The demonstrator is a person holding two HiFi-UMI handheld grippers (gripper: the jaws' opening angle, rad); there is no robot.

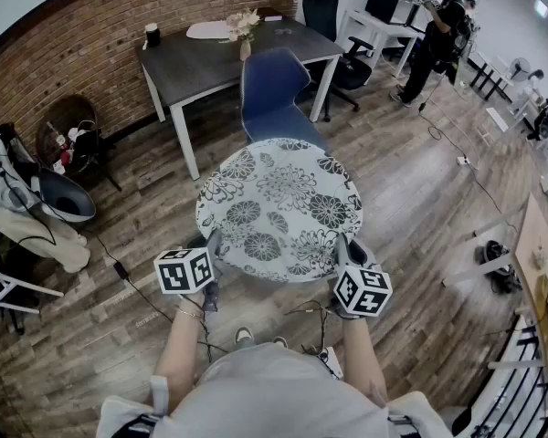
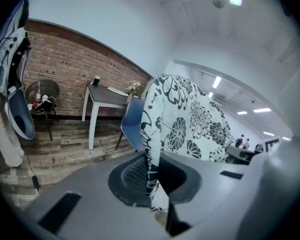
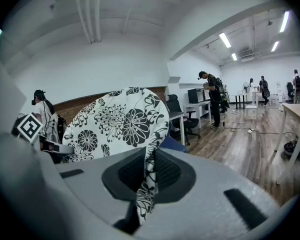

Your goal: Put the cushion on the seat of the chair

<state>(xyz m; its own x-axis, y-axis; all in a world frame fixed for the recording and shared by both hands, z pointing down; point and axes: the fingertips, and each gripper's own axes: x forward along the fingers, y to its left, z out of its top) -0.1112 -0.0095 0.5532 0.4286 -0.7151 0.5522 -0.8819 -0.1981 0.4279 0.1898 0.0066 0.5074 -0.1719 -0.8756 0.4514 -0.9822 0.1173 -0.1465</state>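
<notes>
- The cushion point(image 1: 279, 210), round and white with black flower prints, is held up between the two grippers, off the wooden floor point(image 1: 420, 208) and just in front of the person.
- The left gripper point(image 2: 153, 176) is clamped on the cushion's near-left edge. Its own view shows the fabric pinched tight between the two dark pads.
- The right gripper point(image 3: 147, 174) is clamped on the near-right edge in the same way, with a fold of printed cloth hanging down between its closed jaws.
- Both grippers point forward and somewhat downward, and the cushion spreads away from them towards the far side.
- The blue chair point(image 1: 272, 94) stands just beyond the cushion with its backrest showing above the cushion's far rim.
- From the head view the cushion covers the place where the seat would be. Whether it touches the seat or hangs above it is hard to tell from this angle.
- Behind the chair stands a dark-topped table point(image 1: 201, 67) with white legs, against a brick wall point(image 1: 91, 26).
- A small vase of flowers point(image 1: 244, 30) stands on the table's far side.
- A black office chair point(image 1: 333, 26) sits to the far right of the table.
- A person in dark clothes point(image 1: 438, 35) stands further right by a desk.
</notes>
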